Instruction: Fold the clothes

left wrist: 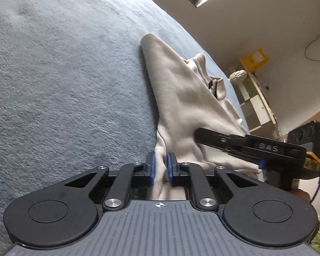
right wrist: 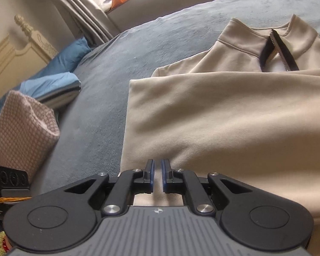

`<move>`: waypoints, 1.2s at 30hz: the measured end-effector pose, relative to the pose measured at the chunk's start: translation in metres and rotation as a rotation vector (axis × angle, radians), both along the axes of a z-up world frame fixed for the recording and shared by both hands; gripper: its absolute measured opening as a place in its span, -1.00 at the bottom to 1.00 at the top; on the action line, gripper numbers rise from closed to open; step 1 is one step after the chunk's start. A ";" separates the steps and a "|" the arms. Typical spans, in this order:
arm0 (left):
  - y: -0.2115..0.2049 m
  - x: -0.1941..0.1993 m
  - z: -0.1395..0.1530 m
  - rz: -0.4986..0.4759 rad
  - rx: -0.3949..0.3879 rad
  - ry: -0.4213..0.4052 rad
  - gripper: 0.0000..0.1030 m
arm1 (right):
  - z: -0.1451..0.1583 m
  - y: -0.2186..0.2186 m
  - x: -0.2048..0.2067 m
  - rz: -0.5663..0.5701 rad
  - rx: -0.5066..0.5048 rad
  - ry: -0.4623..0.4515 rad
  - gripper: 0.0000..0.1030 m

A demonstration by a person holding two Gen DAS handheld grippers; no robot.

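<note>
Left wrist view: beige sweatshirt (left wrist: 181, 98), spread on the grey bed (left wrist: 64, 74), is pinched at its hem by the left claw (left wrist: 160, 168) and right claw (right wrist: 157, 175), likely readied for folding over.

"DAS" on right tongs (left wrist: 204, 137)

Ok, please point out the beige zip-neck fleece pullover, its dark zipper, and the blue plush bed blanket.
Beige zip-neck fleece pullover (right wrist: 224, 117): right wrist view, on its folded body panel.
Dark zipper (right wrist: 276, 51): right wrist view, on the open teeth below the collar.
Blue plush bed blanket (left wrist: 64, 74): left wrist view, on bare pile.
</note>
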State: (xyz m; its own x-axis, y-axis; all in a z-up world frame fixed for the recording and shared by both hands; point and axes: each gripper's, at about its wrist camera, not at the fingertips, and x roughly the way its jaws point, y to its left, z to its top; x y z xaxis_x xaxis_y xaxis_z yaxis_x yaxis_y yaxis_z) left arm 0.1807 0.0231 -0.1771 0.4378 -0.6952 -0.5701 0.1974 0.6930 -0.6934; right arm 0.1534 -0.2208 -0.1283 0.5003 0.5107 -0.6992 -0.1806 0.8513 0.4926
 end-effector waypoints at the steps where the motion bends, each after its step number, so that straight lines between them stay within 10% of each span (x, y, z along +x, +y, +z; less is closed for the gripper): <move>1: 0.001 -0.001 0.001 0.001 0.010 -0.005 -0.80 | 0.000 -0.001 -0.001 -0.002 0.003 -0.004 -0.85; 19: -0.006 -0.008 0.002 0.013 0.056 -0.022 -0.75 | 0.001 0.073 0.063 0.167 -0.199 -0.062 -0.91; 36: 0.021 -0.017 -0.011 0.021 -0.015 0.003 -0.74 | -0.001 0.044 0.134 -0.098 0.064 0.009 -0.98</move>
